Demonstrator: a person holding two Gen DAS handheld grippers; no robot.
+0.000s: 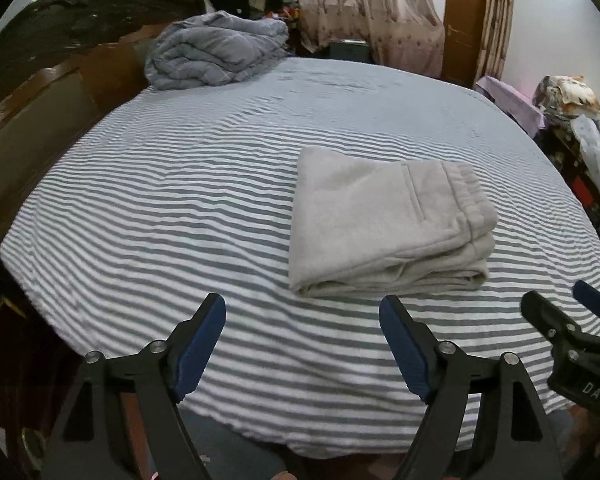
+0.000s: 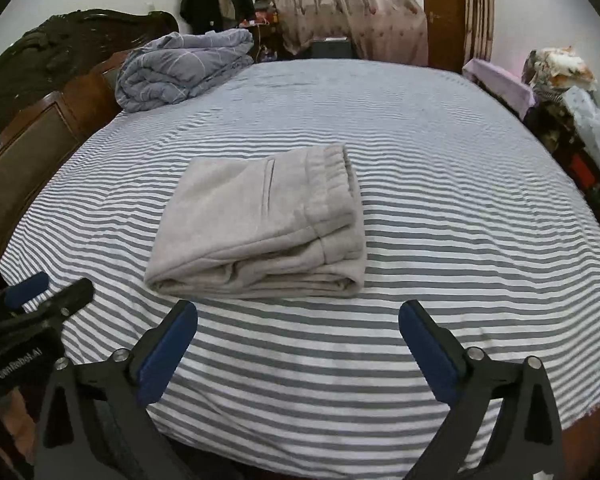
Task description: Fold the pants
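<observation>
Two grippers hover above the near edge of a striped bed [image 1: 140, 208], both angled downward. Your left gripper [image 1: 302, 320] has its jaws spread wide and empty, blue pads [image 1: 198, 352] over the sheet and touching nothing. Ahead and slightly to its right lie the pants [image 1: 384, 224], pale grey, folded into a thick rectangle with the waistband on the right side. Your right gripper [image 2: 298, 326] sits just short of the pants, jaws fully apart, holding nothing. A bundled grey quilt [image 2: 180, 68] rests at the far left corner.

Light grey pants [image 1: 388, 220]; grey-white striped sheet [image 1: 180, 208]; blue-grey duvet [image 1: 216, 56].
</observation>
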